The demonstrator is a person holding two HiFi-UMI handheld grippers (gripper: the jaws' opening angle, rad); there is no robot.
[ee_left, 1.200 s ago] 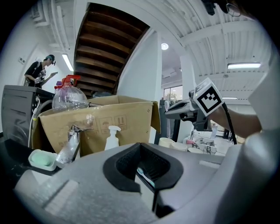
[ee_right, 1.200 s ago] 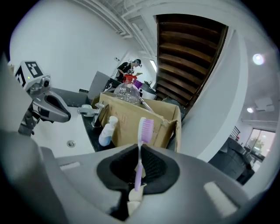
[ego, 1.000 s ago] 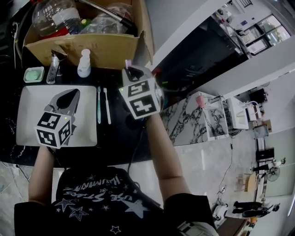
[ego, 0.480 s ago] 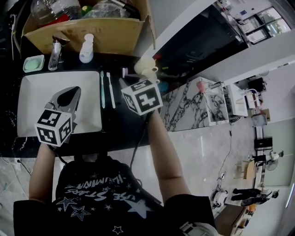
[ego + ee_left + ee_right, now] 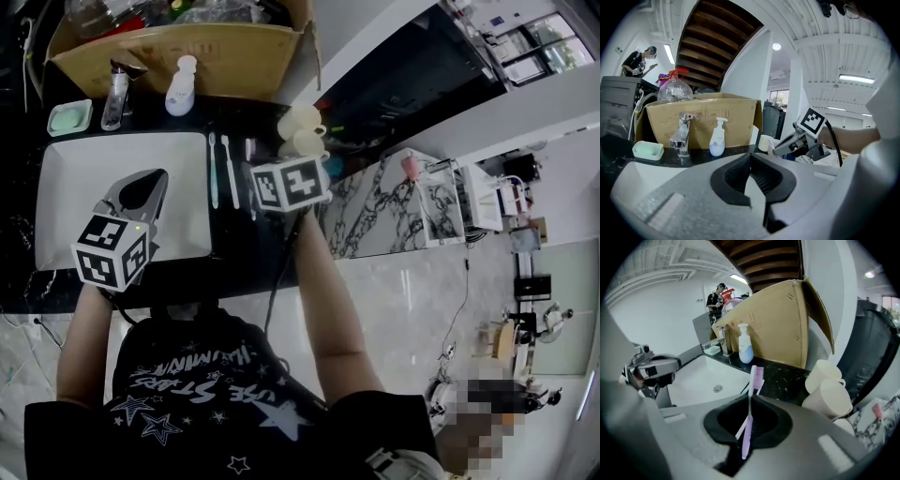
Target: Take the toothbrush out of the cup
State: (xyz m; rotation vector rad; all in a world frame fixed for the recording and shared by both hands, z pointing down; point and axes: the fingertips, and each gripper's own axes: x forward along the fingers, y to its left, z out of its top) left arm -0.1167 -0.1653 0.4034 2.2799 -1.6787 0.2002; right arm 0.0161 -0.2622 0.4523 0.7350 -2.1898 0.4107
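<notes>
My right gripper (image 5: 749, 427) is shut on a purple toothbrush (image 5: 756, 376), which sticks out between the jaws with its bristled head up and forward. In the head view the right gripper (image 5: 255, 178) hangs over the dark counter just left of two cream cups (image 5: 302, 131), clear of both, with the toothbrush (image 5: 250, 150) showing at its tip. The same cups (image 5: 827, 390) stand to the right in the right gripper view. My left gripper (image 5: 157, 178) hovers over the white sink (image 5: 66, 187), jaws together and empty, as the left gripper view (image 5: 757, 187) also shows.
Two more toothbrushes (image 5: 220, 169) lie on the counter between sink and right gripper. A faucet (image 5: 116, 89), a soap bottle (image 5: 180, 82) and a green soap dish (image 5: 70, 117) line the back edge. An open cardboard box (image 5: 187, 47) of clutter stands behind them.
The right gripper has drawn back from over the cups towards me and slightly left, carrying the purple toothbrush; both cups now show uncovered. The left gripper has stayed over the sink.
</notes>
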